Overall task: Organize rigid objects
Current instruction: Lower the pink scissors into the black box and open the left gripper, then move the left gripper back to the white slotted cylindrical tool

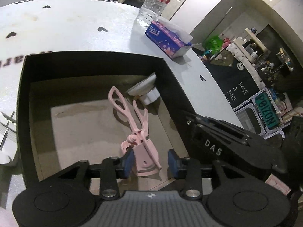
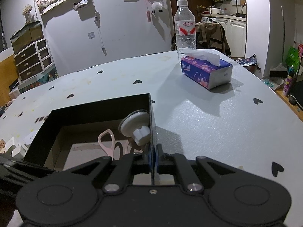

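Two items boxed: a pink eyelash curler (image 1: pixel 136 132) and a white suction-cup hook (image 1: pixel 145 91) lie inside the black box (image 1: pixel 20 94), on its brown cardboard floor.
Curler position: lower centre of the left wrist frame, its pink stand end between the pads, handles running toward the box's far wall.
Suction cup position: leaning in the far right corner of the box, just beside the curler's handle loops.
Left gripper (image 1: pixel 151 163): jaws stand partly apart over the box; the blue pads (image 1: pixel 128 160) flank the curler's base without clearly pressing it, so the curler looks set down and let go.
Right gripper (image 2: pixel 153 160): jaws pinched on the thin right wall of the box, seemingly steadying it.
Still outside: small white pieces (image 2: pixel 17 145) at the left edge of the right wrist frame, beside the box; probably next, though too blurred to name.
Left view only: whole curler, box floor, the right gripper's black body at lower right.
Right view only: open tabletop (image 2: pixel 208 123), full tissue pack (image 2: pixel 206 71) and water bottle (image 2: pixel 184 28), the pinch on the wall; curler mostly hidden.
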`<state>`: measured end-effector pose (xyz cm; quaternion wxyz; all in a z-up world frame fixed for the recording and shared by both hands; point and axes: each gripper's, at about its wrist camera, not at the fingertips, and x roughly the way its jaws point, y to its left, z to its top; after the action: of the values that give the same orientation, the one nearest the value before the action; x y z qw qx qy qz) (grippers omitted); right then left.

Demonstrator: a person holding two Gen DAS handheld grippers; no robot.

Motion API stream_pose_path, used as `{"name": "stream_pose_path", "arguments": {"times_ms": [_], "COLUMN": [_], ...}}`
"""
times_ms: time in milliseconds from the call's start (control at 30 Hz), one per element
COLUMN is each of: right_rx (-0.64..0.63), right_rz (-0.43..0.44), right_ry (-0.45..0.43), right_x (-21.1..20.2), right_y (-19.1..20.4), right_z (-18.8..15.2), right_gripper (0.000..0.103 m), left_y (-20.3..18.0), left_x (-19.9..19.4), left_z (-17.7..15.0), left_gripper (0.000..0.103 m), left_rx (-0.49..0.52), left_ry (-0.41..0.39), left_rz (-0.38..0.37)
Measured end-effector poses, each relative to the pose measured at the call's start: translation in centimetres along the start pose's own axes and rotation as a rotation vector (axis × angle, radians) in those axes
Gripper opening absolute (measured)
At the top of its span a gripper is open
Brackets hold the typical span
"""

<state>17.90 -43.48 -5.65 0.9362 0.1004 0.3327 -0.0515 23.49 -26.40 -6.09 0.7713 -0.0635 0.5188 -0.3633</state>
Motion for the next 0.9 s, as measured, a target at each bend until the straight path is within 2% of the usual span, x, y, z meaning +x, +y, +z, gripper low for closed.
{"name": "stream_pose_path", "arguments": {"times_ms": [167,367,533,633,667,733,900], "right_rx": [0.009,0.009,0.011,0.012,0.012,0.012,0.011], "right_rz": [0.009,0.008,0.011,0.011,0.01,0.01,0.008], "right_ry": [0.006,0.012,0.014,0.014,0.014,0.014,0.015], "right_x": [0.0,0.1,0.1,0.1,0.1,0.0,0.0], "right_y": [-0.1,-0.2,-0.2,-0.2,-0.2,-0.2,-0.2], "right_z": [0.1,0.2,0.2,0.2,0.2,0.2,0.2], "right_gripper": [0.006,0.006,0.006,0.006,0.006,0.006,0.006], "left_y": [0.2,-0.4,-0.9,-1.4,-1.6,-2.0,-1.3], "left_x": [-0.7,-1.7,-2.8,-3.6,-3.9,-4.5,-5.9], "left_z": [-0.4,-1.0,-1.5,-1.8,-2.0,-2.3,-2.6], "left_gripper": [0.067,0.081,0.088,0.097,0.103,0.103,0.103], "left_rx": [0.034,0.116,0.17,0.205,0.22,0.245,0.232], "left_ry": [-0.025,-0.054,-0.093,-0.113,-0.126,-0.149,-0.187], "left_rz": [0.02,0.01,0.008,-0.008,0.013,0.04,0.059]}}
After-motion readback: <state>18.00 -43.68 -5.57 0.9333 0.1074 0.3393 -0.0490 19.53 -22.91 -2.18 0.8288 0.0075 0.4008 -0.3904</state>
